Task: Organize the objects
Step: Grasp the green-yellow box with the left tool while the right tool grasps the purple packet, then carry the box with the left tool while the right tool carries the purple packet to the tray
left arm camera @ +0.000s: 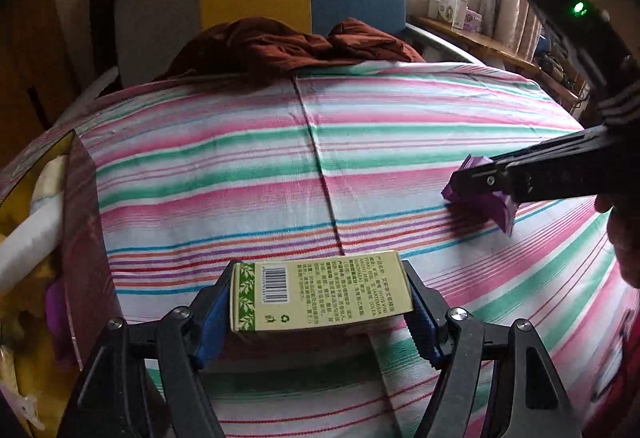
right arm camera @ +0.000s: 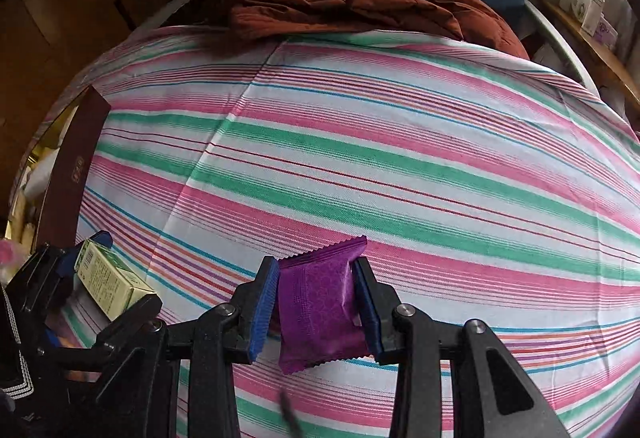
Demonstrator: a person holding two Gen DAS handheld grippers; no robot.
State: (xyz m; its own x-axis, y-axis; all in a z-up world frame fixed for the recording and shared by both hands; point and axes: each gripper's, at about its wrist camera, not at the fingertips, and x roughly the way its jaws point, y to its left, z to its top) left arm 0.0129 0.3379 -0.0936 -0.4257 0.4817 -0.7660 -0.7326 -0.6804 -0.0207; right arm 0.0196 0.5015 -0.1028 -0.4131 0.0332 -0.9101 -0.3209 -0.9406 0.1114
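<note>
Your left tongs (left arm camera: 320,302) clamp the green box (left arm camera: 322,292) just above the striped sheet (left arm camera: 360,158); your right tongs (right arm camera: 316,302) pinch the purple packet (right arm camera: 320,302). Keep both grips firm, carry left, and release only over the dark red container (left arm camera: 82,222).

From my left gripper (left arm camera: 320,298) the pale green printed carton (left arm camera: 320,292) sits between the jaws, over the pink-and-green striped bedsheet (left arm camera: 248,158). To its right, my right gripper (right arm camera: 316,306) has the purple crinkle-edged foil packet (right arm camera: 320,302) between its pads. The dark red open gift box (left arm camera: 84,222) stands at the sheet's left edge; the rust-brown crumpled cloth (left arm camera: 288,46) lies at the far end, before the headboard
</note>
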